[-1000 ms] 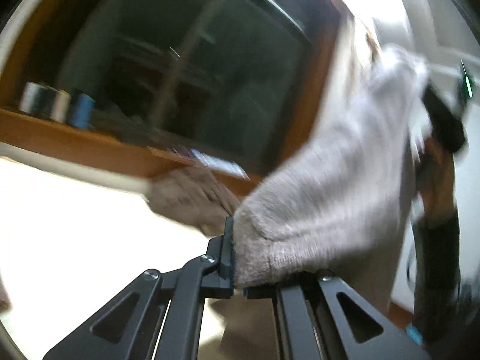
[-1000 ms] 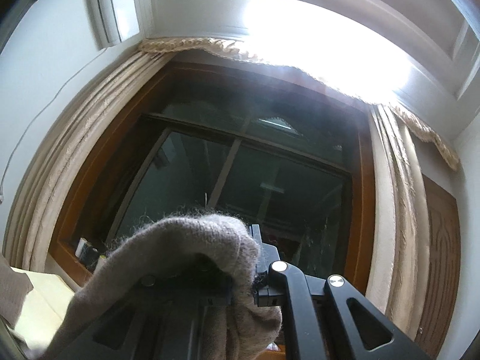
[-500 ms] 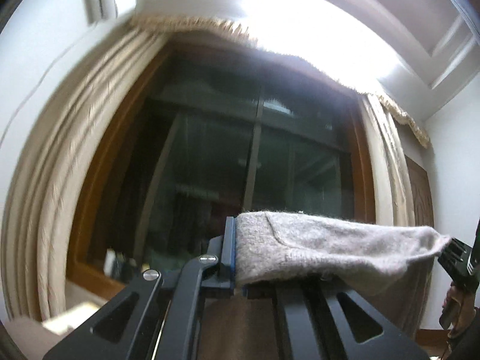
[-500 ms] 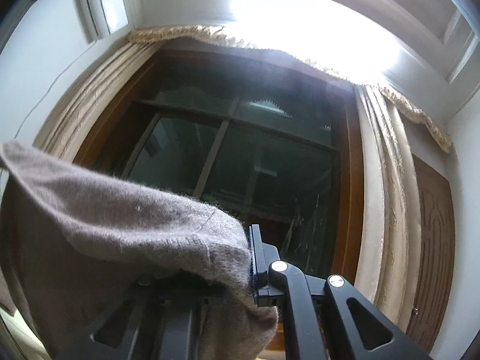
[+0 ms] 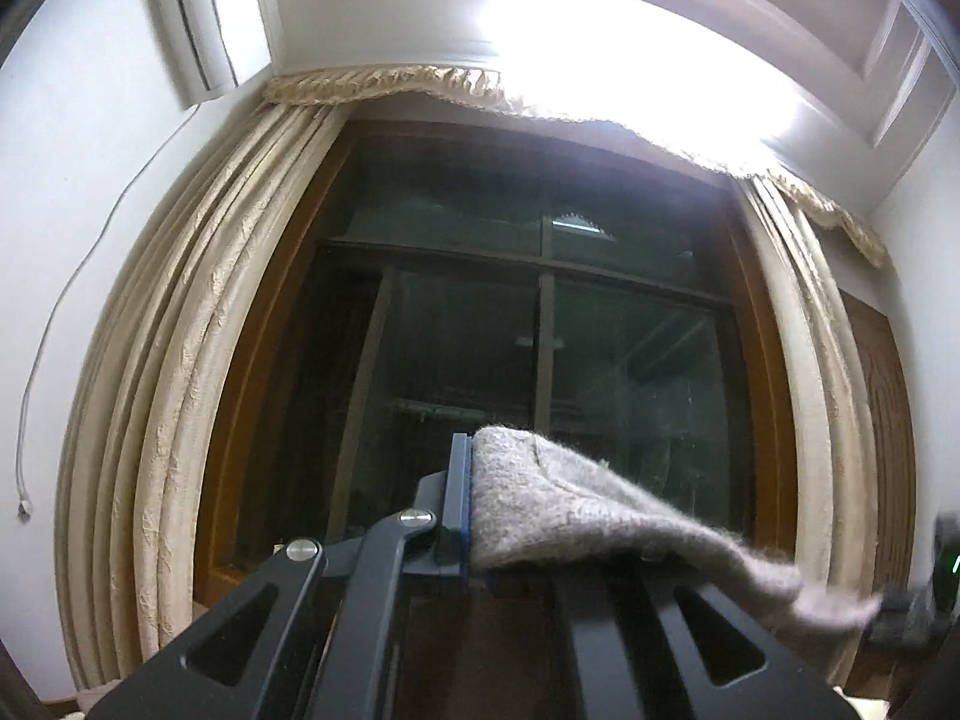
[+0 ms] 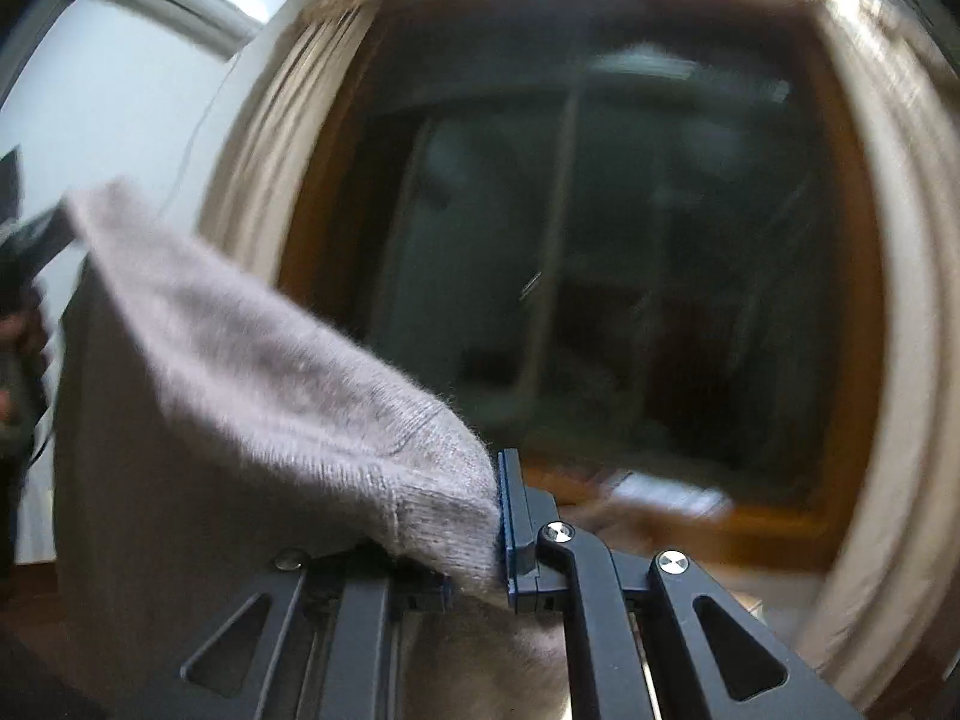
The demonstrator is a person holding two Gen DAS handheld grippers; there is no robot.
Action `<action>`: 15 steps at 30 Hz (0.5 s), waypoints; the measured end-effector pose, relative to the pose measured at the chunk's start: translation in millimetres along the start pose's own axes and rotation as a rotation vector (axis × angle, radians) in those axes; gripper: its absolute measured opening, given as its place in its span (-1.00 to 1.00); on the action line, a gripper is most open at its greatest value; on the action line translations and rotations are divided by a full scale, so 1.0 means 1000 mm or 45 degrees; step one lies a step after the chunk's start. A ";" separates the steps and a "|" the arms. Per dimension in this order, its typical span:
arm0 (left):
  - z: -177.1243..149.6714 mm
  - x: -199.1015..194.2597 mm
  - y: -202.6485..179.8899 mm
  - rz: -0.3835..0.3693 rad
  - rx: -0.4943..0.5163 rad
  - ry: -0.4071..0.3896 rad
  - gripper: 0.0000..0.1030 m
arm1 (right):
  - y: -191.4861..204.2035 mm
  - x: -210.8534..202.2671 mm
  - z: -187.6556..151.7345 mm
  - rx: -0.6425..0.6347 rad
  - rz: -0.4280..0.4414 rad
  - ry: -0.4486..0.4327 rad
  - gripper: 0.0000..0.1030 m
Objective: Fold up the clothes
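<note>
Left wrist view: the left gripper [image 5: 474,510], jaws clamped on a corner of the grey knit garment [image 5: 576,516], holds it aloft before the dark window [image 5: 540,330]; cloth trails toward four o'clock. The right gripper [image 6: 480,528] pinches the opposite corner. Risk: unequal pull could slip the fuzzy knit free or skew the fold.

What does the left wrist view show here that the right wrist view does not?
Only the left wrist view shows the bright ceiling light, the curtain's fringed valance in sharp focus, and a white cable hanging down the wall. Only the right wrist view, which is blurred, shows the window sill and the garment's body hanging below the held edge. Both show the grey knitted garment clamped in shut jaws, the dark window and beige curtains.
</note>
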State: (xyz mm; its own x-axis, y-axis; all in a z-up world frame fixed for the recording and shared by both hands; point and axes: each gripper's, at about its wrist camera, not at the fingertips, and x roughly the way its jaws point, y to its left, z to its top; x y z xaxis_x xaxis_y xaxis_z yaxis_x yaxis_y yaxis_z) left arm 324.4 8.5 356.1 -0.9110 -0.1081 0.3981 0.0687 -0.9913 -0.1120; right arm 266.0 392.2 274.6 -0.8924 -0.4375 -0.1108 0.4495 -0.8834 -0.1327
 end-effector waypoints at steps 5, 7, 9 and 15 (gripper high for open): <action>-0.002 0.008 -0.015 -0.019 0.093 0.040 -0.94 | 0.005 0.044 -0.059 0.150 0.239 0.169 -0.82; -0.002 0.011 -0.021 -0.023 0.124 0.056 -0.94 | 0.011 0.059 -0.080 0.226 0.373 0.212 -0.81; -0.001 0.013 -0.025 -0.019 0.145 0.067 -0.94 | 0.018 0.067 -0.097 0.251 0.480 0.230 -0.81; 0.007 0.019 -0.036 -0.011 0.202 0.077 -0.94 | 0.034 0.071 -0.120 0.211 0.646 0.185 -0.42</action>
State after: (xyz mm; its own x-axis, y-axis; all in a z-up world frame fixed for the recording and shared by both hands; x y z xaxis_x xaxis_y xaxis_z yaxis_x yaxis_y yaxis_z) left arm 307.7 41.8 374.2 -0.9342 -0.0998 0.3426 0.1199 -0.9920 0.0381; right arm 222.9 351.1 144.3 -0.5456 -0.7978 -0.2565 0.7990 -0.5876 0.1282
